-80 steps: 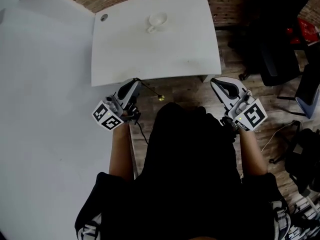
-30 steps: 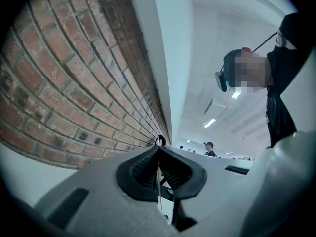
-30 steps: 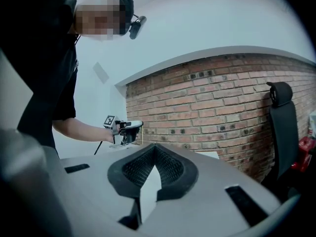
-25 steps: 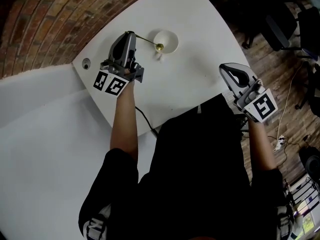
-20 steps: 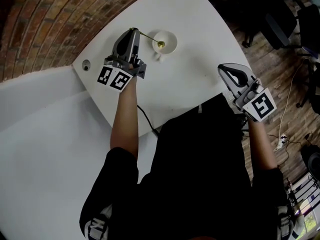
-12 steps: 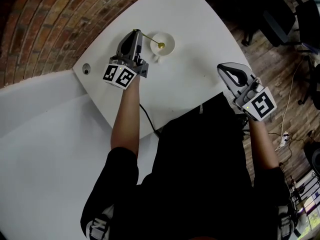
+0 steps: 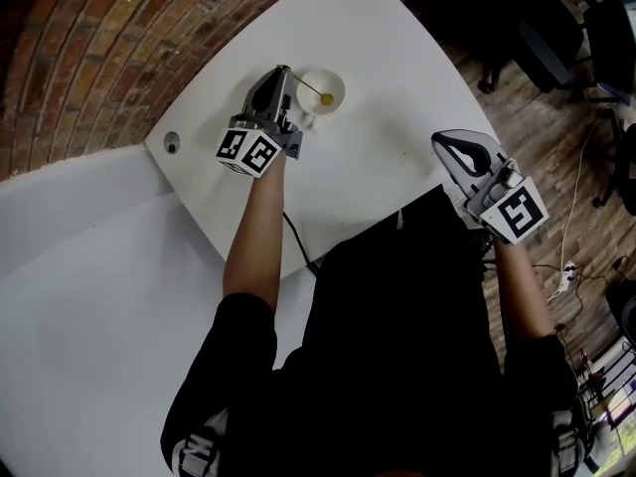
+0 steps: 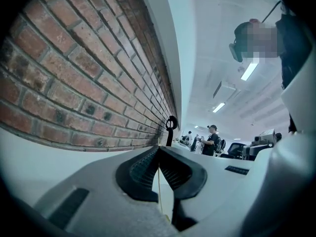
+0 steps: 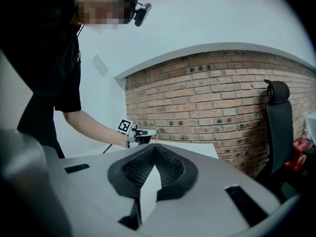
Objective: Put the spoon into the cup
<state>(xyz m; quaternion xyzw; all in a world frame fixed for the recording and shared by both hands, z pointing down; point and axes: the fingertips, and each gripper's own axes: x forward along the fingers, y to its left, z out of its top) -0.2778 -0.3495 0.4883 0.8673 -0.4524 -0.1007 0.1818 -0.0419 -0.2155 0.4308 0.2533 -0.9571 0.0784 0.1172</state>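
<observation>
My left claw [image 7: 285, 71] pinches the spoon [image 7: 310, 86] by its thin handle, just beside the cup [image 7: 336, 79]. The spoon's gold end is over the cup's mouth. My right claw [image 7: 444, 144] is pressed together, empty, well away from the cup.

T-3.2 s to now | left hand-held gripper [image 7: 283, 71]: moved from over the floor, short of the table [image 7: 397, 97], to above it, just beside the cup [image 7: 339, 82] | spoon [image 7: 309, 87]: bowl now over the cup's mouth | last 1.0 s: bowl crossed from left rim inward
</observation>
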